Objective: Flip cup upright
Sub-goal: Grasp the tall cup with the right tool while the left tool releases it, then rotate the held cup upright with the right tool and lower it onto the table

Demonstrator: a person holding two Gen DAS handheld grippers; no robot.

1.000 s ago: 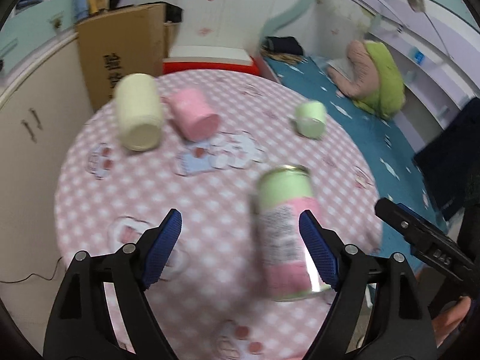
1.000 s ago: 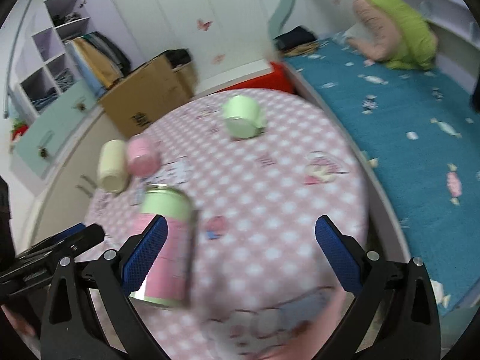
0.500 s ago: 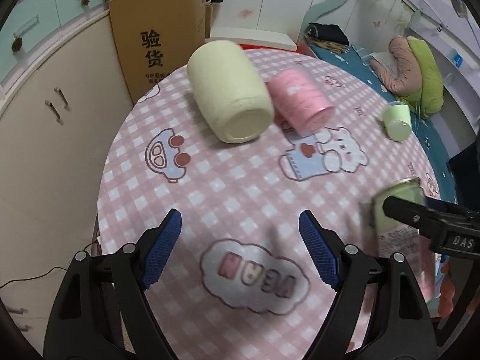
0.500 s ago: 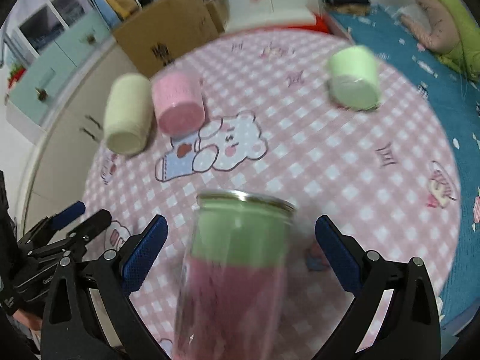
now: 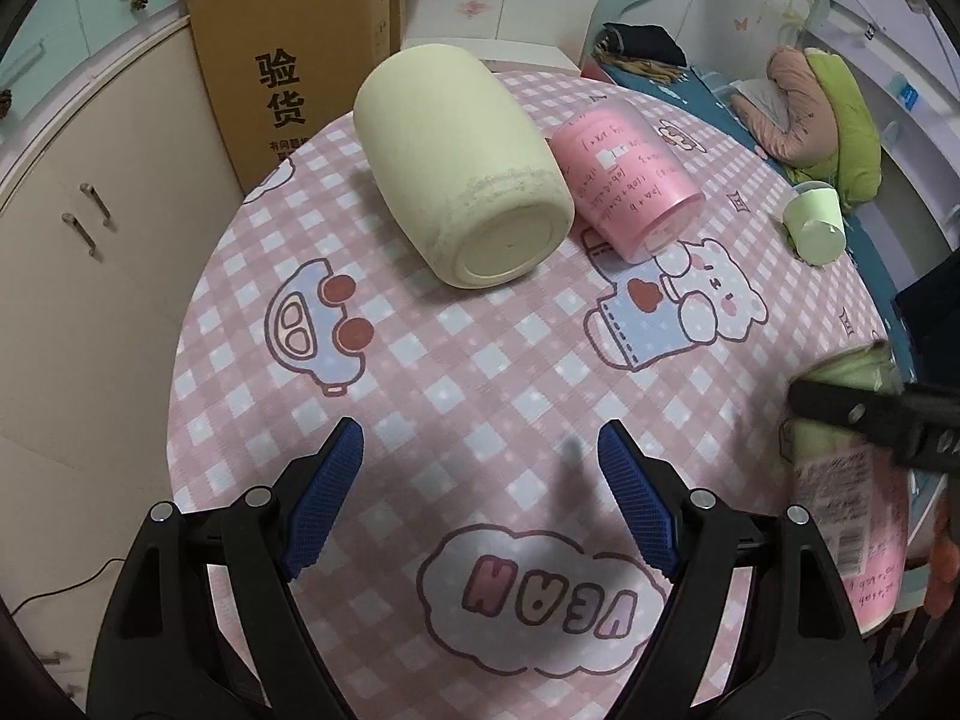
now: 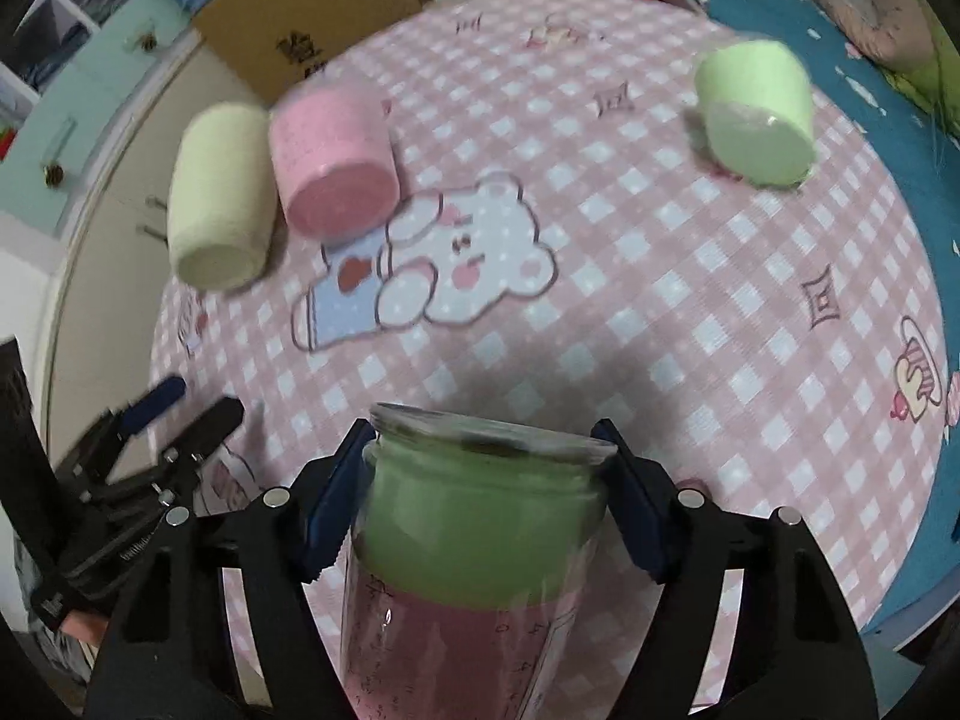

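A clear glass cup (image 6: 480,546) with green and pink filling sits between the blue pads of my right gripper (image 6: 483,492), which is shut on it near its rim, just above the pink checked table (image 6: 690,300). The same cup (image 5: 852,516) shows at the right edge of the left wrist view, with a right finger across it. My left gripper (image 5: 480,480) is open and empty over the near part of the table (image 5: 480,372).
A cream cup (image 5: 462,174), a pink cup (image 5: 624,180) and a small green cup (image 5: 816,228) lie on their sides farther back. A cardboard box (image 5: 294,48) stands behind the table, a cupboard to the left, a blue mat to the right.
My right gripper has closed its pads on the glass cup, which was loose between open jaws before. My left gripper has moved a little closer to the cream cup.
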